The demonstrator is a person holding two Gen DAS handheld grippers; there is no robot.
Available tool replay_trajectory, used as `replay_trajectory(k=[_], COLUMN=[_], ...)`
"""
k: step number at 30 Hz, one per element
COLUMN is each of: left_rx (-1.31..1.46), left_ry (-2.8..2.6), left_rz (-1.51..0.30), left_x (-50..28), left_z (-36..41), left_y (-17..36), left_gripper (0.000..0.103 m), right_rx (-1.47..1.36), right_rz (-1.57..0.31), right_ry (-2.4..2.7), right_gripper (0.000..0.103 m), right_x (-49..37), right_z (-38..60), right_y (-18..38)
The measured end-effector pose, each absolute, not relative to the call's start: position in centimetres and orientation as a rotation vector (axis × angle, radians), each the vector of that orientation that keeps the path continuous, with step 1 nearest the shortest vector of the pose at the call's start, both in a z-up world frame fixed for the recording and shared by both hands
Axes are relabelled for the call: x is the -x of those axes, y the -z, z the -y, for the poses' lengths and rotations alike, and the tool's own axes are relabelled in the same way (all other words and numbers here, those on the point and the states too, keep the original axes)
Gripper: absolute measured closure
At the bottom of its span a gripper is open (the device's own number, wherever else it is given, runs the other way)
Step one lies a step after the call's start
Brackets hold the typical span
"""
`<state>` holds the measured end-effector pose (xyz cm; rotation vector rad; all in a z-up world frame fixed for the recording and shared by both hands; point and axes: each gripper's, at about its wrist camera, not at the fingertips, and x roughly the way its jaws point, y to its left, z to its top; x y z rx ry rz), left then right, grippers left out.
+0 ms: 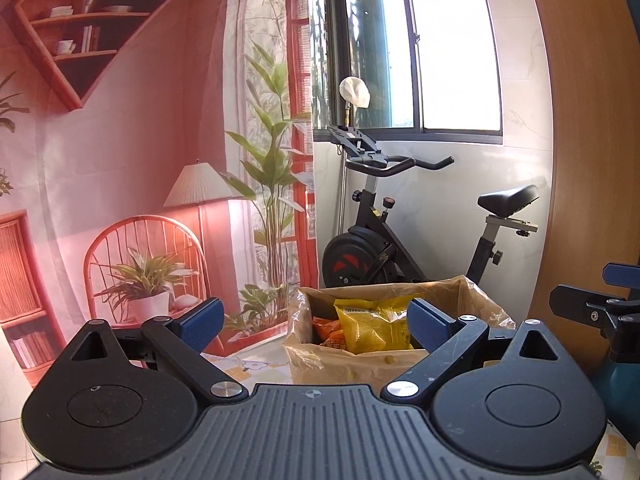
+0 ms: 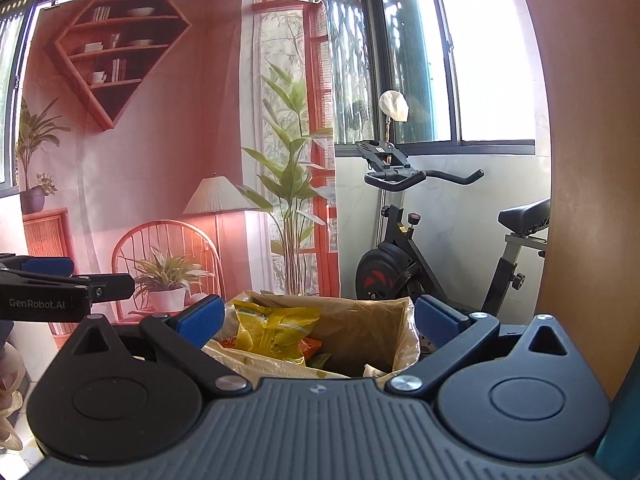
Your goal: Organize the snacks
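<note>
The yellow snack bag (image 1: 374, 326) lies inside the lined cardboard box (image 1: 344, 364), on top of an orange packet (image 1: 326, 330). Both the left gripper (image 1: 316, 320) and right gripper (image 2: 318, 320) hold their jaws wide apart, gripping nothing. The bag is probably light, crinkly and crushable; grasp it by a sealed edge.

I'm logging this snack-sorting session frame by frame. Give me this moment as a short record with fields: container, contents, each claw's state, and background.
container: cardboard box lined with a clear plastic bag, open at the top
contents: yellow snack bag on top; orange snack packet beneath it at its left
left claw: open, empty, in front of the box
right claw: open, empty, in front of the box
surface: tablecloth with a floral check pattern
background: exercise bike; printed room backdrop; window
</note>
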<state>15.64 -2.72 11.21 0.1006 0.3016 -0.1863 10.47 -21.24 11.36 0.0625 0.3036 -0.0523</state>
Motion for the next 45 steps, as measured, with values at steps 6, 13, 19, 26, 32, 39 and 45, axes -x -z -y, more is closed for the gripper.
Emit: replay_trajectory(k=[6, 13, 19, 26, 32, 39, 45], left_rx=[-0.089, -0.098, -0.103, -0.091, -0.095, -0.093, -0.094], left_ry=[0.166, 0.175, 0.18, 0.174, 0.171, 0.17, 0.169], left_rz=[-0.301, -0.288, -0.284, -0.28, -0.279, -0.289, -0.292], left_x=[-14.8, -14.1, -13.8, -13.4, -13.2, -13.3, -13.3], left_z=[1.9, 2.3, 2.3, 1.9, 1.8, 1.8, 1.9], left_y=[-11.6, -11.6, -11.5, -11.5, -11.6, -11.5, -11.6], left_gripper=[0.004, 0.004, 0.004, 0.004, 0.004, 0.004, 0.004], right_rx=[-0.064, -0.064, -0.062, -0.066, -0.065, -0.062, -0.062], right_rz=[-0.311, -0.311, -0.303, -0.306, -0.31, -0.316, -0.317], right_ry=[0.052, 0.055, 0.069, 0.087, 0.099, 0.102, 0.102], right_gripper=[0.0, 0.0, 0.0, 0.0, 0.0, 0.0, 0.0], right_x=[-9.9, -9.4, -9.0, -8.7, -8.6, -8.8, -8.8], right_z=[20.8, 20.8, 20.8, 20.8, 20.9, 20.8, 20.8], right_y=[-11.4, -11.3, -11.3, -11.1, -10.9, -11.0, -10.9])
